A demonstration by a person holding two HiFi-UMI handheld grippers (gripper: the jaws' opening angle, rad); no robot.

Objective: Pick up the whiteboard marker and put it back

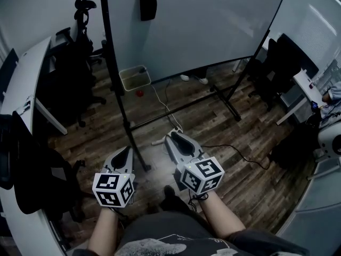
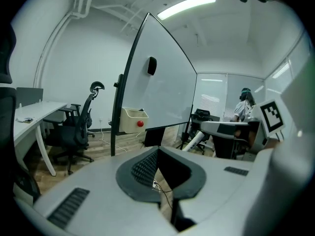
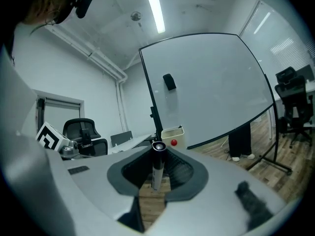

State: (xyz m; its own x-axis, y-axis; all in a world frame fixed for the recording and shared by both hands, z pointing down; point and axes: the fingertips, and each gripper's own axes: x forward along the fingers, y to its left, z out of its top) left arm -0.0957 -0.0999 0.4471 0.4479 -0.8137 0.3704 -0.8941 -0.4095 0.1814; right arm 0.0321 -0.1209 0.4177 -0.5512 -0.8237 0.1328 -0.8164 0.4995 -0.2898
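Head view, left first: the left gripper (image 1: 126, 152) reaches forward and slightly down over the brown wood-plank floor (image 1: 250, 137), grey jaws pinched together, empty. Beside it, the right gripper (image 1: 175, 136) points the same way, clamped on the one black-capped whiteboard marker (image 3: 157, 168), upright between its pads. Two grippers, one marker, one large white whiteboard (image 1: 202, 20) ahead.

The whiteboard (image 1: 202, 20) is cut off at the head view's upper edge. Behind it, only a person's legs (image 3: 240, 140) show. The red thing (image 1: 139, 93) below it is too small to name.
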